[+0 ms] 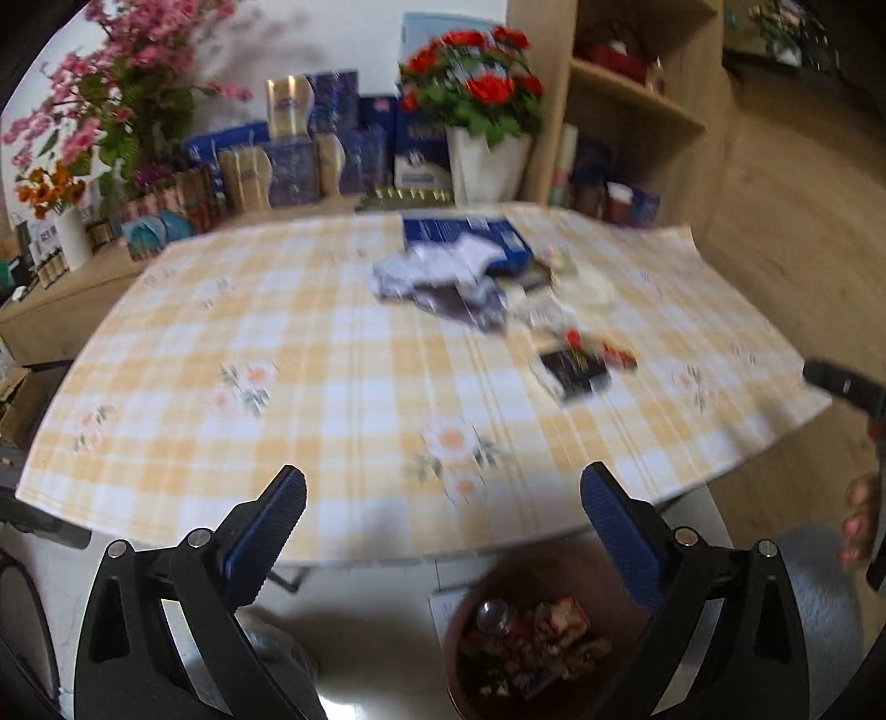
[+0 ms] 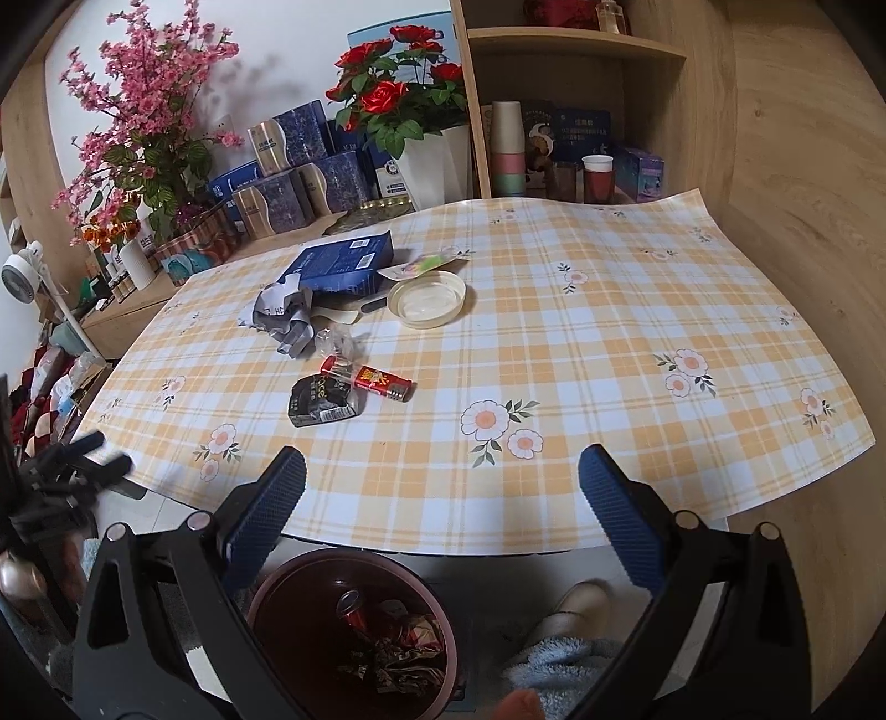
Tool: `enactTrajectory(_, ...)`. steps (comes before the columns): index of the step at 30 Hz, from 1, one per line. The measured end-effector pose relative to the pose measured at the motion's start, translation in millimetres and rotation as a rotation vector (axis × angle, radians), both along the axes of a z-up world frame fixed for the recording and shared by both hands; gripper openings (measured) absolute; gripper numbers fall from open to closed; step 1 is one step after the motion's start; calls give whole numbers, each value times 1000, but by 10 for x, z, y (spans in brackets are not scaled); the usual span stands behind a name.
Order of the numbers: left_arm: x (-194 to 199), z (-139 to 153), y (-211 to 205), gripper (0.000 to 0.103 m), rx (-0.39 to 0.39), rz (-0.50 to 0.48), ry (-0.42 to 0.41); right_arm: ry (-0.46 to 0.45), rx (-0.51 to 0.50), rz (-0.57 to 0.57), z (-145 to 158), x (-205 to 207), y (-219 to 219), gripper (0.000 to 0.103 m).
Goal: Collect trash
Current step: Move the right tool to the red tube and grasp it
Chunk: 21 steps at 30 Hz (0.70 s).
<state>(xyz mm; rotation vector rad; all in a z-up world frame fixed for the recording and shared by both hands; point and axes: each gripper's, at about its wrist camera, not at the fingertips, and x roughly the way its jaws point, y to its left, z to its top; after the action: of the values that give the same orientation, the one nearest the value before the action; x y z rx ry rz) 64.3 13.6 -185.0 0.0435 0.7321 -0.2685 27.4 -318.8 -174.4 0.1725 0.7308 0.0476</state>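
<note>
Trash lies on the checked tablecloth (image 2: 581,343): a black wrapper (image 2: 321,400), a red packet (image 2: 368,379), crumpled grey paper (image 2: 285,315), clear plastic (image 2: 335,339), a blue box (image 2: 343,265) and a round lid (image 2: 426,299). The left wrist view is blurred and shows the same pile, with the black wrapper (image 1: 576,372) and blue box (image 1: 465,232). A brown bin (image 2: 354,626) with trash inside stands on the floor under the table's near edge; it also shows in the left wrist view (image 1: 531,642). My left gripper (image 1: 443,498) and right gripper (image 2: 443,482) are open and empty at the near edge.
Flower pots (image 2: 432,160), blue and gold boxes (image 2: 299,177) and a wooden shelf (image 2: 576,44) with cups stand behind the table. A slippered foot (image 2: 570,615) is on the floor right of the bin. A fan (image 2: 22,271) stands at left.
</note>
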Motion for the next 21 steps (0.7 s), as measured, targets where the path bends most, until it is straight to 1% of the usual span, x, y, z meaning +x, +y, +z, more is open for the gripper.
enactTrajectory(4, 109, 139, 72, 97, 7, 18, -62, -2, -8, 7, 12, 77, -4, 97)
enactTrajectory(9, 239, 239, 163, 97, -5, 25, -100, -6, -21, 19, 14, 209, 10, 97)
enactTrajectory(12, 328, 261, 205, 97, -21, 27, -95, 16, -17, 31, -15, 320, 14, 97)
enactTrajectory(16, 425, 250, 275, 97, -48, 49, -83, 62, -85, 48, -103, 493, 106, 97)
enactTrajectory(17, 446, 244, 292, 97, -53, 56, -77, 78, -88, 53, -145, 554, 126, 97)
enactTrajectory(21, 527, 185, 341, 97, -56, 70, -58, 86, -79, 77, -242, 728, 207, 97)
